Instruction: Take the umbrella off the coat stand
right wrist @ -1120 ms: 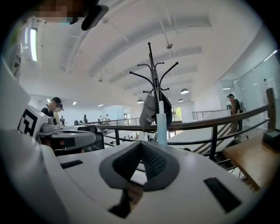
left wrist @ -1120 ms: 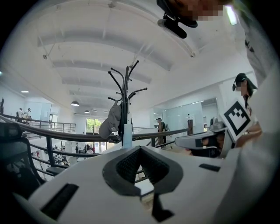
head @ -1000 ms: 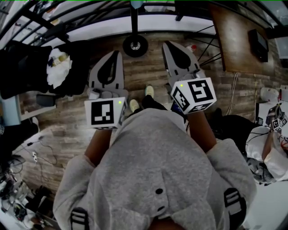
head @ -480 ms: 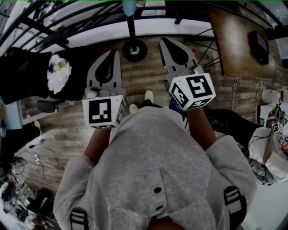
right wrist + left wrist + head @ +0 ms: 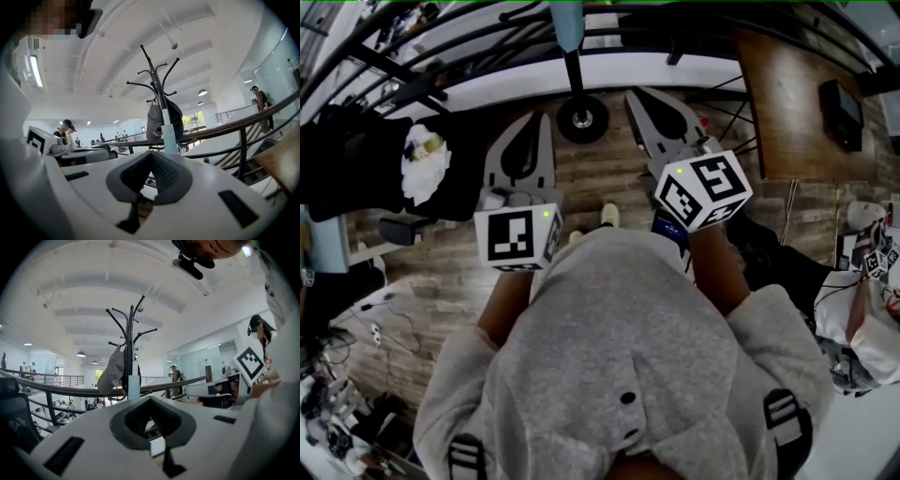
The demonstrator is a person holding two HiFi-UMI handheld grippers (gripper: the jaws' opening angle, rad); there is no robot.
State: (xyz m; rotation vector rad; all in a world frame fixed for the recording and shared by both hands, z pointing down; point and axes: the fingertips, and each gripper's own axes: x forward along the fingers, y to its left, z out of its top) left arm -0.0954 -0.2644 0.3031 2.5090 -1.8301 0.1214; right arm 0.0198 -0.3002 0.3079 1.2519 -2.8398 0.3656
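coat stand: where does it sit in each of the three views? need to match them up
Head view: coat stand at top centre, seen from above, with its round base on the wooden floor.
Left gripper view: coat stand upright, just left of centre, hooks against the ceiling.
Right gripper view: coat stand near centre, its top leaning left.
Shared landmark: the pale blue umbrella hanging along its pole.
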